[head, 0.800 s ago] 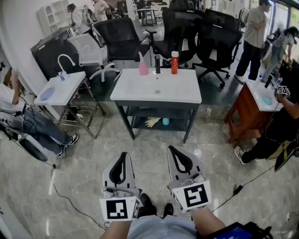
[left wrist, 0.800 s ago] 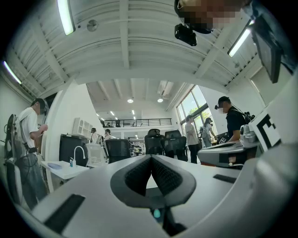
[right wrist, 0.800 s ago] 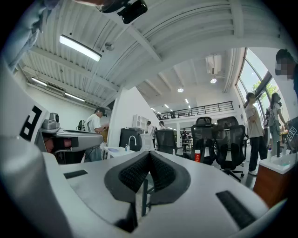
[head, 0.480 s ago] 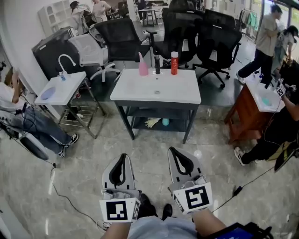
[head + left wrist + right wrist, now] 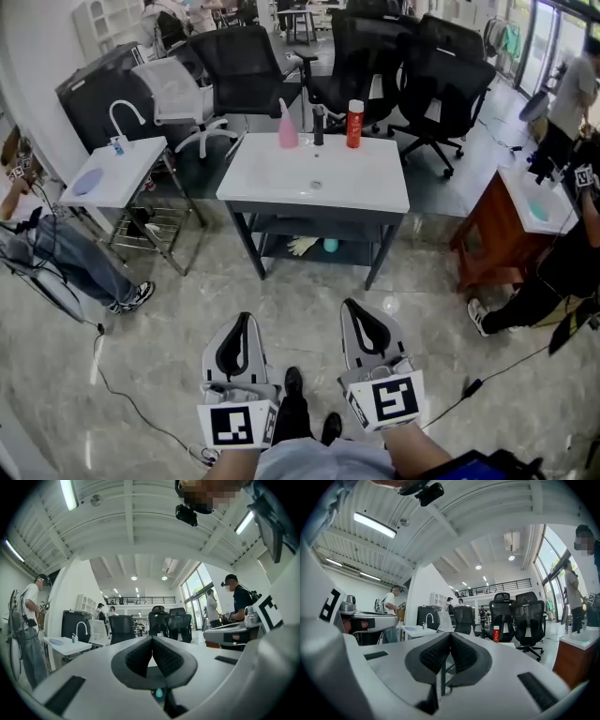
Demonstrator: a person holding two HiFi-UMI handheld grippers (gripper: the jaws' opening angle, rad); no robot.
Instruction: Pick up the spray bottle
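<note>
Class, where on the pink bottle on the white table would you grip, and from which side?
Probably the wide lower body of the pink bottle, level from the near edge of the table. It stands upright, its top narrows to a thin spout, and the tap crowds its right.

At the worktop's (image 5: 272,178) far edge I count one pink bottle (image 5: 287,129), one red bottle (image 5: 354,125), one dark tap (image 5: 319,126).
</note>
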